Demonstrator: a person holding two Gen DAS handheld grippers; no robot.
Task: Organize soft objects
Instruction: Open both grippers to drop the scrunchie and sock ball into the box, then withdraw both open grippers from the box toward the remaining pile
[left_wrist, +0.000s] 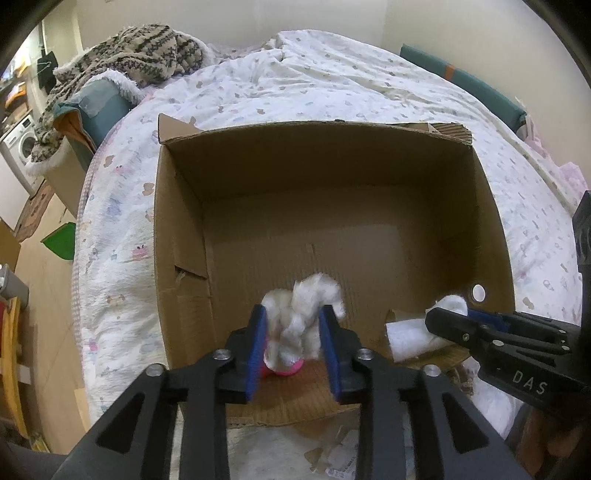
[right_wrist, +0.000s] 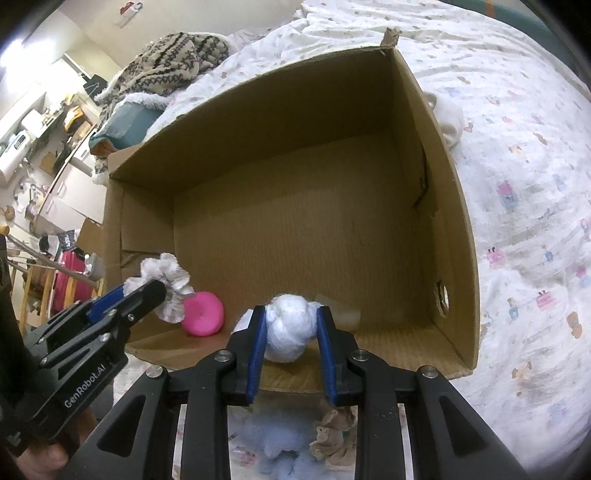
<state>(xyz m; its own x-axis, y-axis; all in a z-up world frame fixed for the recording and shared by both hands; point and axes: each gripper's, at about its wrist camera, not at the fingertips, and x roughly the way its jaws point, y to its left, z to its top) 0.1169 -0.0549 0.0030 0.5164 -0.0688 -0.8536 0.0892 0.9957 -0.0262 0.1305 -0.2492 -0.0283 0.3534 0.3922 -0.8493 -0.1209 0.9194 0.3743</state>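
A cardboard box (left_wrist: 495, 206) lies on its side on the bed (left_wrist: 332, 85), its open mouth facing both grippers. The left gripper (left_wrist: 292, 325) has its jaws closed partway around a fluffy white scrunchie (left_wrist: 306, 314), held just inside the box mouth at about 6 o'clock in its own view. Below it, a pink round cushion (right_wrist: 203, 314) already rests on the box floor, at roughly 8 o'clock in the right wrist view. The right gripper (right_wrist: 290, 325) clamps a white knotted bundle (right_wrist: 290, 328) between its pads, also at the box mouth, and another pale item (right_wrist: 341, 314) seems to lie just behind it.

By my judgement the task is under way: one or two pieces are stowed, two are held ready for release, and at 6 o'clock under the right gripper a blue fluffy thing (right_wrist: 277, 439) and a beige plush (right_wrist: 334, 435) lie outside the box.
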